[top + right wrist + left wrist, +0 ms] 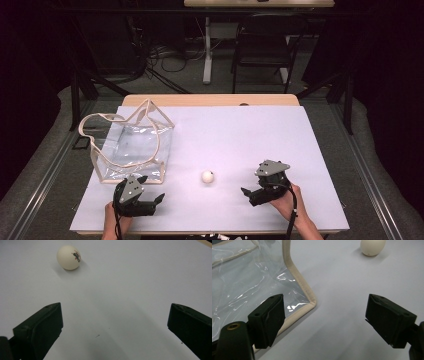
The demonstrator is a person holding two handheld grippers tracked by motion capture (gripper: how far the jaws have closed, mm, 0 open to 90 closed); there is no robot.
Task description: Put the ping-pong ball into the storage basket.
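Pale lilac-white surface point(235, 135) w/ wooden edge at far side; dark room behind, folding chair point(262, 47) and desk leg point(207, 50) beyond.

Item 1: ball point(207, 176), white, small, w/ printed mark. Lies on surface near front, approx. midway betw. the two grippers, apart from both. In left gripper view ball point(372, 247) sits at top right; in right gripper view ball point(69, 257) sits at top left, mark facing camera.

Item 2: bag point(132, 147), clear plastic, beige trim and strap handles, on surface at left. Near corner of bag point(310, 301) lies just ahead of left gripper's jaws, trim not touched.

Item 3: left gripper point(147, 200), front left, held by hand point(114, 220). Jaws spread wide, nothing betw. them.

Item 4: right gripper point(250, 192), front right, held by hand point(286, 200), cable trailing back. Jaws wide apart, pointing toward ball, nothing held.
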